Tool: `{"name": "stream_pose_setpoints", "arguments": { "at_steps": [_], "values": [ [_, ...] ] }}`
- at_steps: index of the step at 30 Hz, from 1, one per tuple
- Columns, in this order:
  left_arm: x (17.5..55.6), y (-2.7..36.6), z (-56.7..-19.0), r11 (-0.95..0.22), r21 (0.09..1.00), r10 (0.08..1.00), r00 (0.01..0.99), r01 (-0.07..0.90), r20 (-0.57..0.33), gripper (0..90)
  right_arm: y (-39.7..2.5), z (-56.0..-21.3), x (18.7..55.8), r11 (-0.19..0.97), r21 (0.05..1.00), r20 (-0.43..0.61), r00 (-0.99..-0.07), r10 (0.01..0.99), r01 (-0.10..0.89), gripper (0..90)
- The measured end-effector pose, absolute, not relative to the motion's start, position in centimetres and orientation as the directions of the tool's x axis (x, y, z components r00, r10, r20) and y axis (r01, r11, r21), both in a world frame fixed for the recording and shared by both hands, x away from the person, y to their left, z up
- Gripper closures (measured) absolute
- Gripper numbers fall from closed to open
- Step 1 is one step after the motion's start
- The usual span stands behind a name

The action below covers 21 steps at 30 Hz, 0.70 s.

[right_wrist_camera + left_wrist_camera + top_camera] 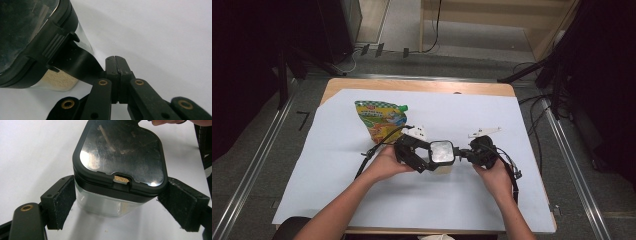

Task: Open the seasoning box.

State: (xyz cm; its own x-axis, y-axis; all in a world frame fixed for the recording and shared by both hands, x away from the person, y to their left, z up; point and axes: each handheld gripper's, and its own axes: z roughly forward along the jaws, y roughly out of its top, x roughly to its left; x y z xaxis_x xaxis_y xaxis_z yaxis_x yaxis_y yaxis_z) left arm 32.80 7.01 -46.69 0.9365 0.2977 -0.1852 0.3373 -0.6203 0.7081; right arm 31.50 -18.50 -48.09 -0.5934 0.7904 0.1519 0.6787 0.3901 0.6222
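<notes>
A clear square container (pixel 442 152) with a black lid and see-through window stands on the white sheet; pale grains show inside (pixel 58 80). My left gripper (pixel 429 159) comes from the left, and its padded jaws press the container's (pixel 120 152) two sides, so the left gripper (pixel 116 205) is shut on it. My right gripper (pixel 464 154) sits at the container's right side. In the right gripper view the right gripper (pixel 115 61) is shut, jaws pressed together. A black flap (pixel 77 63) hangs from the lid's ribbed latch down to the left jaw; I cannot tell whether it is pinched.
A colourful green and orange spout pouch (pixel 379 117) lies flat behind and left of my left hand. The white sheet (pixel 337 185) covers most of the wooden table (pixel 412 85). Cables and metal rails run along the floor on both sides.
</notes>
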Motion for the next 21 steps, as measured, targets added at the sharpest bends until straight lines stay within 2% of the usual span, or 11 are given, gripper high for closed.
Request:
{"name": "stream_pose_setpoints", "arguments": {
  "at_steps": [21],
  "values": [
    [32.64,6.8,-45.79,-0.612,0.722,0.298,0.94,0.323,-0.168,16.0,-18.35,-48.01,31.37,0.389,0.62,0.146,-0.587,0.796,0.682,90.0]
  ]
}}
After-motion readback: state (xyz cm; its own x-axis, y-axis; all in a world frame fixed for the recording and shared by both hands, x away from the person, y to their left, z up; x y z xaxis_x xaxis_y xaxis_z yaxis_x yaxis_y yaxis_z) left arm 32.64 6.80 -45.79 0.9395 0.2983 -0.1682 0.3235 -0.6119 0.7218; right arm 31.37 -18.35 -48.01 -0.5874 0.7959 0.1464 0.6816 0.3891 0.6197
